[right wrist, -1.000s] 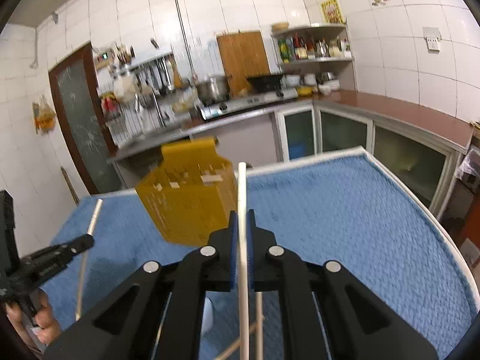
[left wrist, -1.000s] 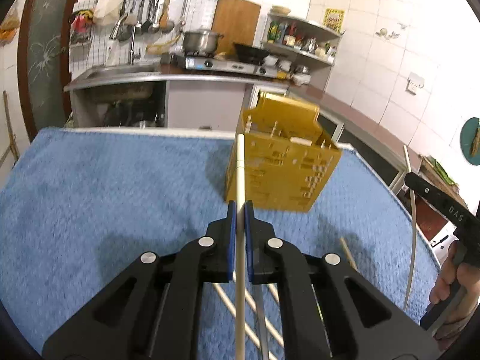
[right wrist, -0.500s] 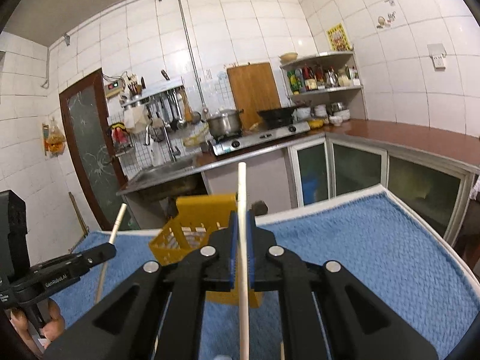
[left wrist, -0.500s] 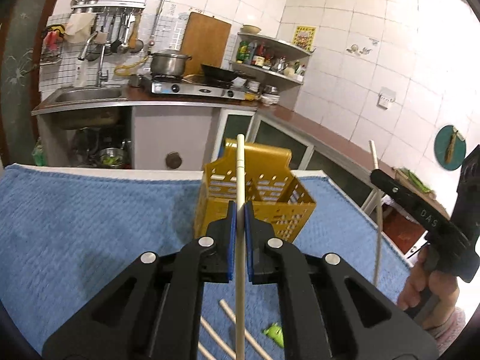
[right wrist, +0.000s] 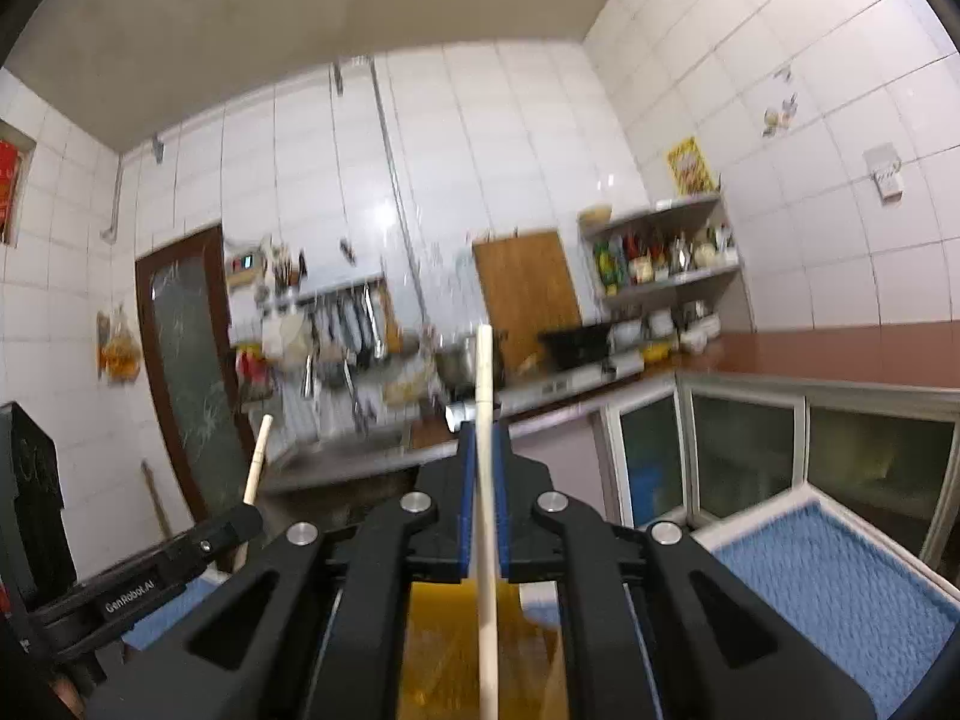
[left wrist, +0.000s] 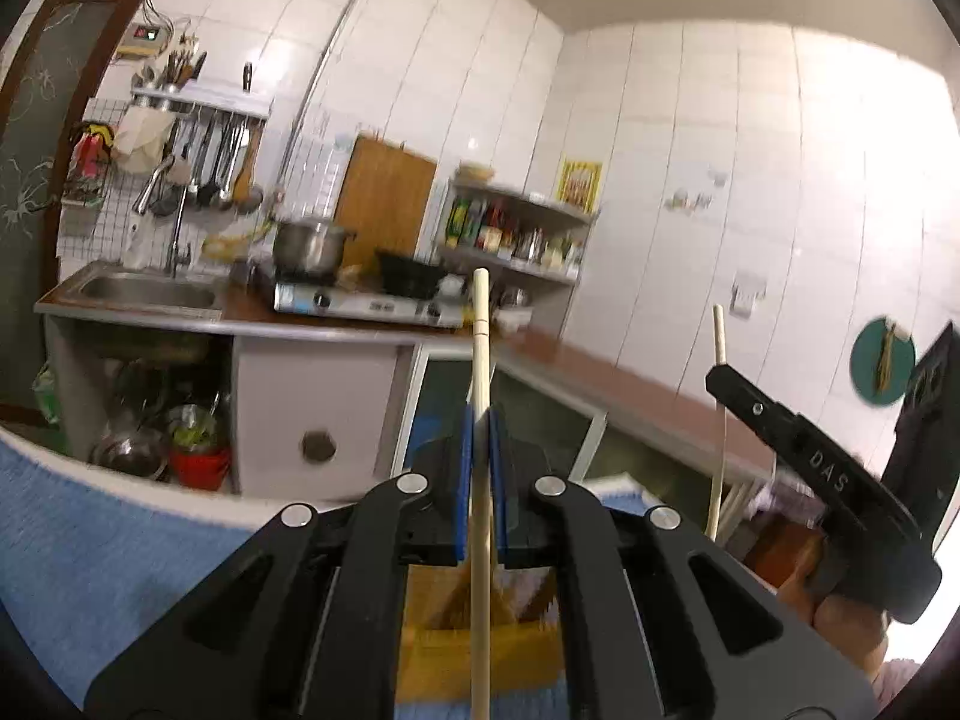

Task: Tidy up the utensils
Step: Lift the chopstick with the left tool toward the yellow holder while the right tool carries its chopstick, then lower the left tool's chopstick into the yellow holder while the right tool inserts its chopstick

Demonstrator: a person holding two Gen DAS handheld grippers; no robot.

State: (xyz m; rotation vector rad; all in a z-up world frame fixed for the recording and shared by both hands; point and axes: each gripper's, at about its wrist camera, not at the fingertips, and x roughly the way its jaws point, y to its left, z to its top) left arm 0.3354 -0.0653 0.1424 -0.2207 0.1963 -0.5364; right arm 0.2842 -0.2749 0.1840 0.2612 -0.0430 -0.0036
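Over the yellow basket (left wrist: 480,654): two chopsticks are held upright.
Left chopstick (left wrist: 480,360): clenched by the left gripper (left wrist: 478,420).
Right chopstick (right wrist: 485,384): clenched by the right gripper (right wrist: 483,438).
Basket position: seemingly directly beneath, though blurred.
Step advice: lower ends should be aligned with a compartment before being released.

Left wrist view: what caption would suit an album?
Left gripper clamps a chopstick upright above the yellow basket.
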